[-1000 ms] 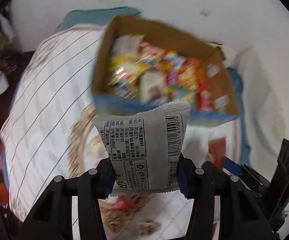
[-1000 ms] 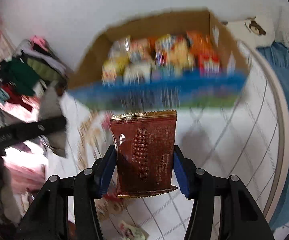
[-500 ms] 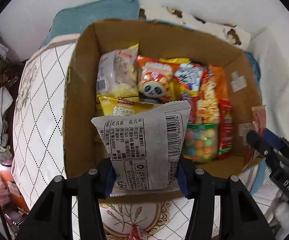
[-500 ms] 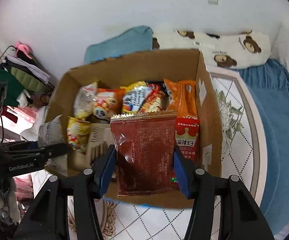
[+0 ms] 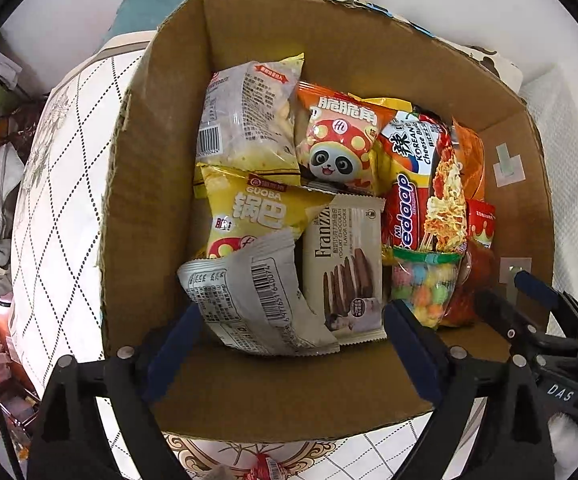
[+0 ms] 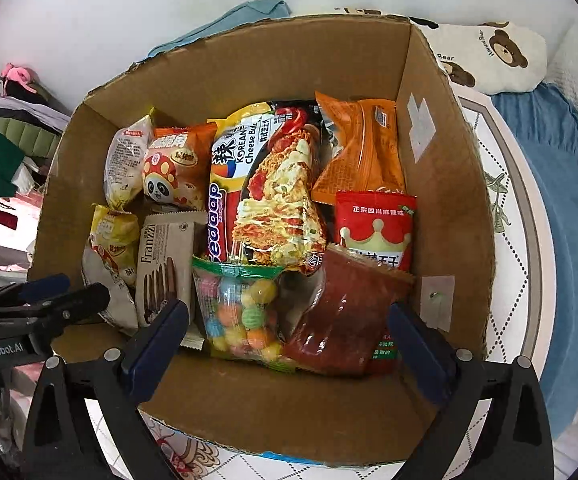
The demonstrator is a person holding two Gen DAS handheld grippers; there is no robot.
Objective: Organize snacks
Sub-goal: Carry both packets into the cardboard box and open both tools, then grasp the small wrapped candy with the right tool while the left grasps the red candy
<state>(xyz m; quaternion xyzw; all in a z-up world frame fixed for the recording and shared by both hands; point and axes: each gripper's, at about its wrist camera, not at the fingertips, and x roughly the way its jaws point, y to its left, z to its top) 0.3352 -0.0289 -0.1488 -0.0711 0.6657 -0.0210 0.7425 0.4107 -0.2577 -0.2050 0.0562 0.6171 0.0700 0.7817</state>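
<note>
A cardboard box [image 5: 153, 200] [image 6: 449, 208] full of snack packets sits on a quilted bed. My left gripper [image 5: 289, 328] is open above the box's near left corner. The grey packet with a barcode [image 5: 249, 300] lies loose between its fingers, leaning on a yellow packet [image 5: 257, 212]. My right gripper [image 6: 289, 328] is open above the near right part. The dark red packet [image 6: 341, 312] lies loose in the box beside a bag of coloured candy balls [image 6: 241, 312]. The right gripper shows in the left wrist view [image 5: 537, 320], and the left gripper in the right wrist view [image 6: 41, 300].
Inside are a Franzzi cookie pack [image 5: 345, 264], a noodle pack [image 6: 273, 192], a panda snack [image 5: 341, 144] and orange packets [image 6: 361, 152]. A bear-print pillow [image 6: 497, 56] and blue blanket [image 6: 545, 184] lie right. Clothes [image 6: 5, 148] pile at left. A small snack [image 5: 263, 468] lies on the bed.
Both grippers moved forward over the box and opened. The grey packet and the dark red packet dropped into the box.
</note>
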